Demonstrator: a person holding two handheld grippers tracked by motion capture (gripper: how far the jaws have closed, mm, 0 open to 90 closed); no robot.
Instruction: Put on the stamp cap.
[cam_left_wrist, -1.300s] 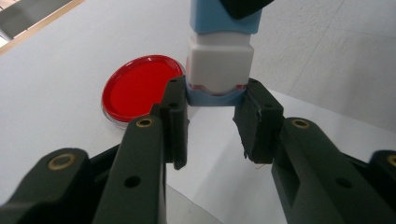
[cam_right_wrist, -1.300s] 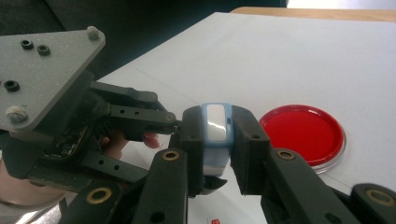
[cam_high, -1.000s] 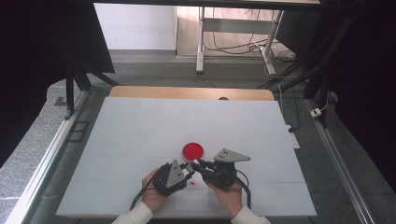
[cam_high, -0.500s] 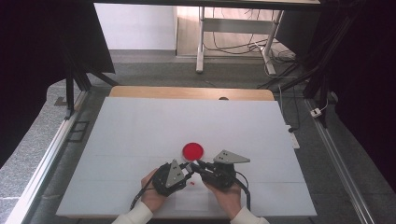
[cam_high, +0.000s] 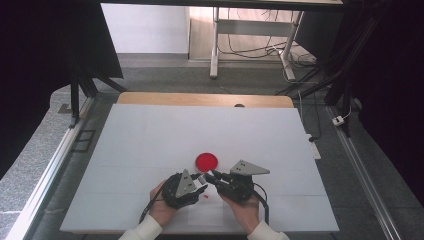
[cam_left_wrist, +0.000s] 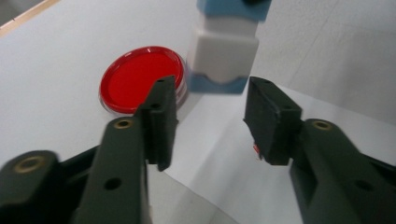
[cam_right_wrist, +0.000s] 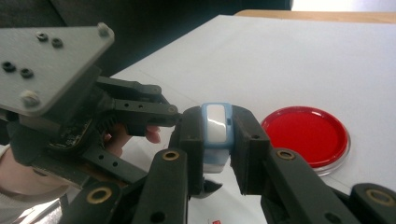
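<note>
Looking down from the high view, I hold my left gripper and right gripper close together near the front edge of the white table, with the red dish just beyond them. Through the left gripper view, my 2 jaws stand apart and empty, the white and blue block hanging ahead of them beside the dish. Through the right gripper view, my jaws clamp that block between their pads.
</note>
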